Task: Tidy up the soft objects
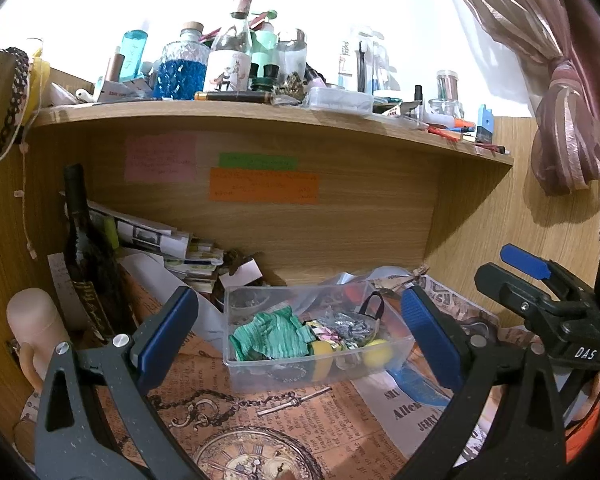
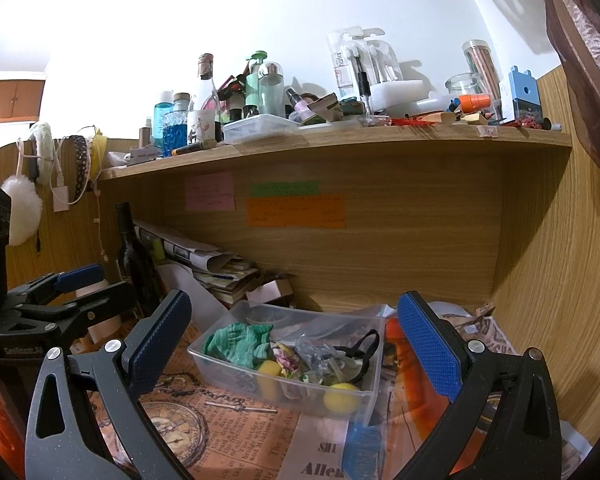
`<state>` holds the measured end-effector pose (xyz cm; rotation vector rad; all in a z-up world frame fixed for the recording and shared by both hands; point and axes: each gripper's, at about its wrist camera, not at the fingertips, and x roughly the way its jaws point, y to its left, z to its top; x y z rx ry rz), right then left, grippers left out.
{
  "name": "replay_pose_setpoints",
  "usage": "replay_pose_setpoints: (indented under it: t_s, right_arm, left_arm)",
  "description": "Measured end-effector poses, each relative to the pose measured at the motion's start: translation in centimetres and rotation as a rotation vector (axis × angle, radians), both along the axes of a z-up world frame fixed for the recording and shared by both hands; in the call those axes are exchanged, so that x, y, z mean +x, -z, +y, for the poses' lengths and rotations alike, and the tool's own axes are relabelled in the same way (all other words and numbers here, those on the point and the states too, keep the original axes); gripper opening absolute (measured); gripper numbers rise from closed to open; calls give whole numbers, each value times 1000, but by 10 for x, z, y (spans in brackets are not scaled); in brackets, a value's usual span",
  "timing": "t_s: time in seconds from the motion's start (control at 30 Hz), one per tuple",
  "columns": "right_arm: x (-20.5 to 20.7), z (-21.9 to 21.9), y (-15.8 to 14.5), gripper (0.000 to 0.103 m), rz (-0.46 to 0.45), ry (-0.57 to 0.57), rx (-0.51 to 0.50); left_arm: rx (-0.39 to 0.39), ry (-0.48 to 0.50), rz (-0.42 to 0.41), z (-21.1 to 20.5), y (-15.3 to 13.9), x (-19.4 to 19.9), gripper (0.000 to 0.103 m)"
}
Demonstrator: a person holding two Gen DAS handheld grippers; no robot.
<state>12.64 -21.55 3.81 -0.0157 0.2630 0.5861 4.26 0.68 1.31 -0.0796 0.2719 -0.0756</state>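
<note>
A clear plastic bin (image 1: 236, 360) (image 2: 374, 392) sits on the newspaper-print desk mat under the shelf. It holds a green striped cloth (image 1: 276, 336) (image 2: 236, 340), a yellow ball (image 1: 376, 354) (image 2: 340, 398), a yellow sponge (image 1: 320, 360) (image 2: 269, 378), crumpled wrappers and a black strap. My left gripper (image 1: 300, 340) is open and empty, held in front of the bin. My right gripper (image 2: 296, 348) is open and empty, also in front of the bin. The right gripper (image 1: 540, 276) shows at the right of the left wrist view; the left gripper (image 2: 60, 284) shows at the left of the right wrist view.
A dark wine bottle (image 1: 86, 256) (image 2: 134, 256) and a paper stack (image 1: 168, 244) stand at the back left. A cluttered wooden shelf (image 1: 260, 114) (image 2: 340, 140) hangs overhead. A pink cup (image 1: 36, 324) is at the left. A curtain (image 1: 560, 120) hangs at the right.
</note>
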Motion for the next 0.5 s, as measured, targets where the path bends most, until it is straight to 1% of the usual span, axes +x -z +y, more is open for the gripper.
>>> replay_pose_setpoints:
  t_s: [0.5]
  right_arm:
    - [1, 3, 3, 103, 14, -6, 4]
  left_arm:
    - [-7, 5, 5, 2, 2, 3, 103]
